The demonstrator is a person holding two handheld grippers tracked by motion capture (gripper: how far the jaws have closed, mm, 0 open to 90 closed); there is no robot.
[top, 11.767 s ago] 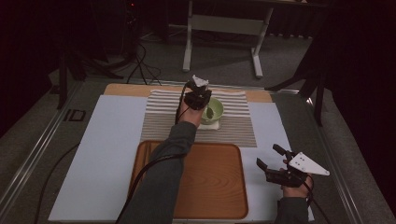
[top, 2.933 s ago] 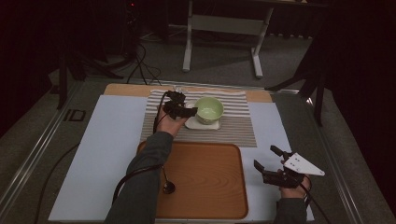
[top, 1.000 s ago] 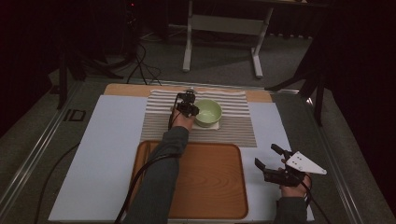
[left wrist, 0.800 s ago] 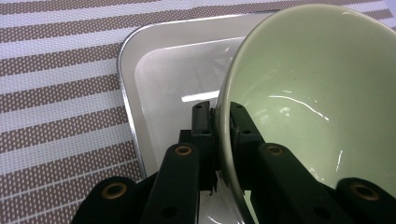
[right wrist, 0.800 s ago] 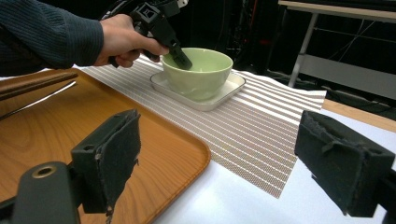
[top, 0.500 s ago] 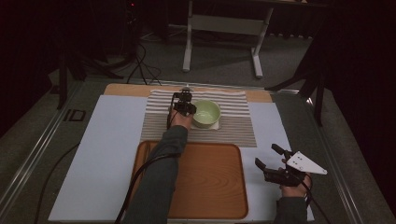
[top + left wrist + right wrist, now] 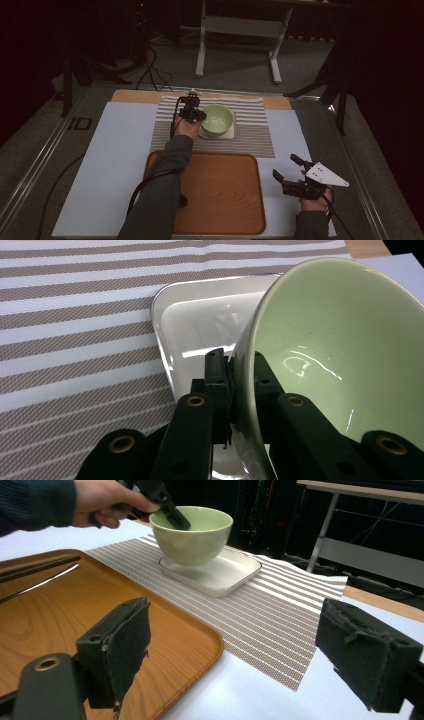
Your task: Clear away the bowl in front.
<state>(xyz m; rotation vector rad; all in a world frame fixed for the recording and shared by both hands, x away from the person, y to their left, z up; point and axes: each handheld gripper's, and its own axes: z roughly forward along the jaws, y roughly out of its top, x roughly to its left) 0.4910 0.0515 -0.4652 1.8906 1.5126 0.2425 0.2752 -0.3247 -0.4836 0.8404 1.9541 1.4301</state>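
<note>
A pale green bowl [image 7: 217, 119] [image 7: 340, 355] [image 7: 192, 532] stands in a shallow white dish [image 7: 230, 135] [image 7: 195, 315] [image 7: 225, 575] on a striped mat [image 7: 250, 142]. My left gripper [image 7: 195, 114] [image 7: 242, 365] is shut on the bowl's left rim, one jaw inside and one outside. Whether the bowl's foot touches the dish I cannot tell. My right gripper [image 7: 284, 166] [image 7: 245, 655] is held open over the table's front right, nothing between its pads [image 7: 122, 645], pointing towards the bowl.
A wooden tray [image 7: 220, 200] [image 7: 75, 610] lies at the front centre on the light table cover [image 7: 105, 165], just before the mat. The left gripper's cable [image 7: 150, 180] trails over the tray's left part. Metal rails run along both table sides.
The left gripper went from beside the bowl on its left back to the rim and shut on it. In the last half second nothing has visibly moved. The right gripper has stayed put.
</note>
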